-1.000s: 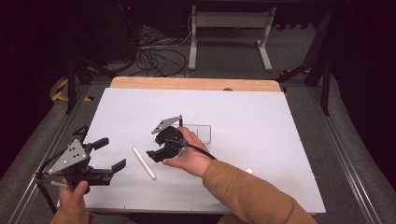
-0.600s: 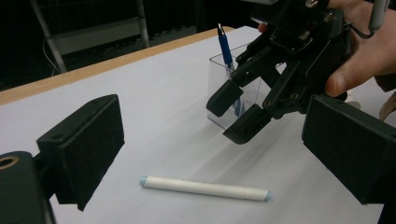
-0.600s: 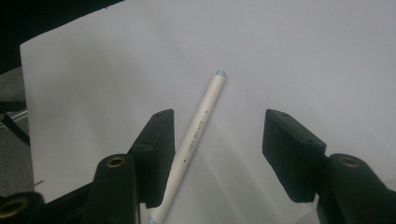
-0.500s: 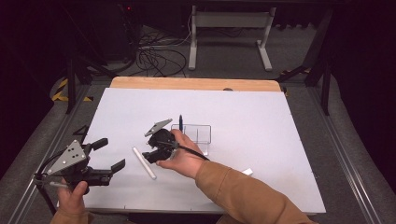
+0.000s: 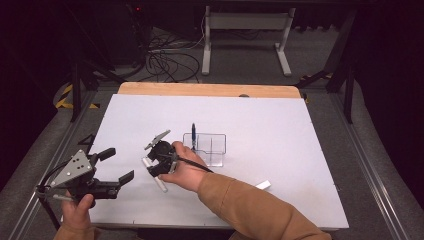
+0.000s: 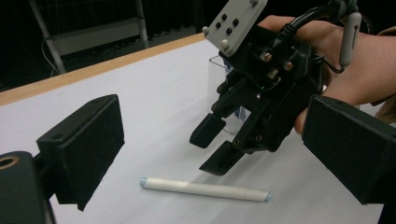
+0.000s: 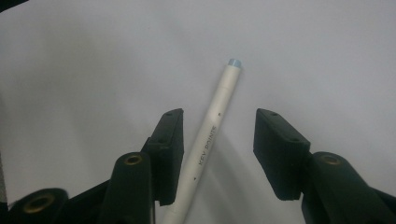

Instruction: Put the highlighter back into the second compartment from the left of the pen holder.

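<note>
Table (image 5: 300,150): white sheet unchanged, wooden strip along far edge.
Clear tray (image 5: 210,147): same place near the middle of the table, dark pen (image 5: 193,131) upright at its left wall; now uncovered, where a second ago partly hidden behind the right hand.
Right gripper (image 5: 154,169): shifted left and lower since a second ago, away from the tray and toward the near-left part of the table; now straddling the white pen; jaws just closing, half open, pads not yet pressing, pen nearer one pad.
Left gripper (image 5: 116,166): unmoved near the near-left corner, jaws wide apart, nothing between them.
White pen (image 7: 208,140): flat on the table, same spot as before, left of the tray, pale blue tip pointing away from the right gripper.
</note>
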A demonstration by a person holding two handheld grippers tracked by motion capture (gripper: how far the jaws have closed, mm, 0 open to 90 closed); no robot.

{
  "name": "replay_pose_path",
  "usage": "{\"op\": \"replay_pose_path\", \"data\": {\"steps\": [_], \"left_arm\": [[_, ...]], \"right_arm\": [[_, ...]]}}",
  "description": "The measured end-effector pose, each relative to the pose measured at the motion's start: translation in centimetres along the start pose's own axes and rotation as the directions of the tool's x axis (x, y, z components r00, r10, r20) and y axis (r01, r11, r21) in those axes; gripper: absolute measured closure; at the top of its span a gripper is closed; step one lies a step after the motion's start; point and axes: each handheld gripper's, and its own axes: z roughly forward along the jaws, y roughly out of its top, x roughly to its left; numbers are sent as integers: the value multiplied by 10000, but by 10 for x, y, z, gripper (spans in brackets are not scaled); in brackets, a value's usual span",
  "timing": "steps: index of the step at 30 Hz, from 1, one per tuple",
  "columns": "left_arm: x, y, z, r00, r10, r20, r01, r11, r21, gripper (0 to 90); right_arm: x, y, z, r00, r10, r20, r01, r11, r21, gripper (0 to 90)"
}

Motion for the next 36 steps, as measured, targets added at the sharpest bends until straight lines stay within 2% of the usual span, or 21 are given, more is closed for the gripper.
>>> {"op": "replay_pose_path", "data": {"steps": [9,14,24,36], "left_arm": [[1,0,0,10000,40,1,-40,10000,-71,66],[0,0,0,10000,-62,14,63,9999,-88,66],[0,0,0,10000,27,37,-26,10000,-40,66],[1,0,1,9999,91,44,-91,10000,-25,66]], "right_arm": [[2,-1,16,9998,139,109,-144,9987,483,589],[2,-3,21,9997,203,168,-211,9986,493,601],[3,-5,28,9992,199,356,-224,9972,720,635],[6,-6,33,9972,331,671,-389,9954,872,731]]}}
